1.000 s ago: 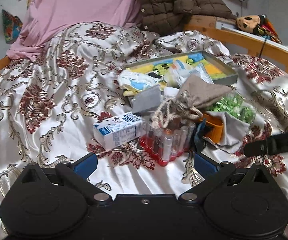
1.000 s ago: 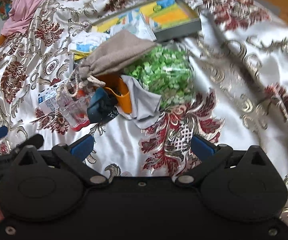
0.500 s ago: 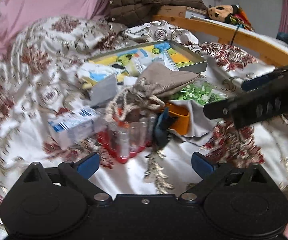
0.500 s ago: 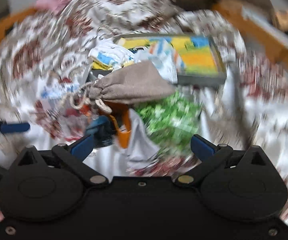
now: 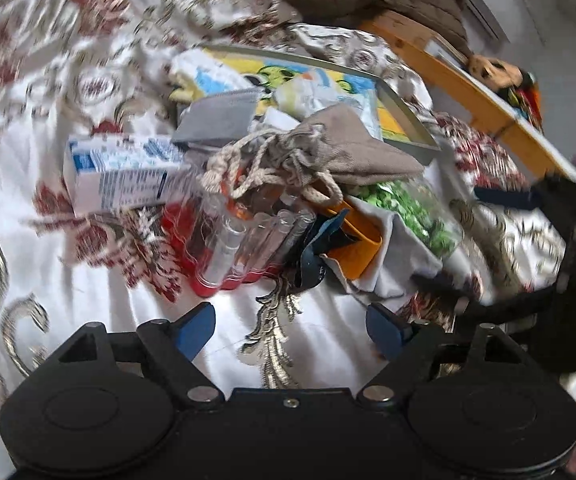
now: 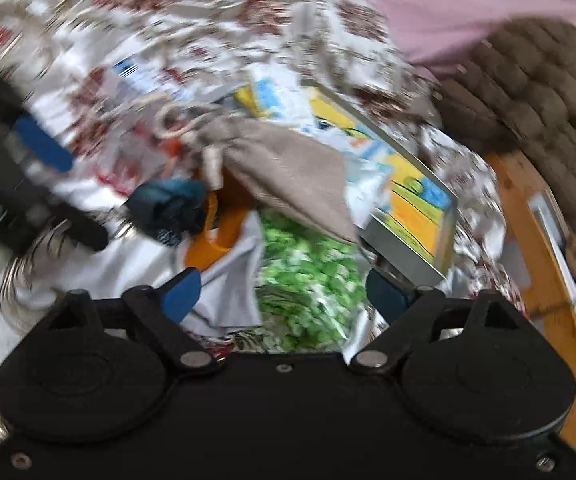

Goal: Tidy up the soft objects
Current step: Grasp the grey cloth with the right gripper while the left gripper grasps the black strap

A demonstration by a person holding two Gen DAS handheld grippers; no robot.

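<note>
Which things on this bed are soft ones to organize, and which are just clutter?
Soft, for the job: beige drawstring pouch, grey cloth, grey folded fabric.

Just lying about: white carton, clear tubes, picture tray, orange cup.

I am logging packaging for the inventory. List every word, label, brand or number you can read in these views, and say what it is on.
No text can be read in either view.
White and blue carton: rows of dark print and a blue panel, too blurred to read.
Dark blue item: faint pale marks, unreadable.
Picture tray: cartoon artwork only, no legible words.
Bag of green pieces: no label visible.
</note>
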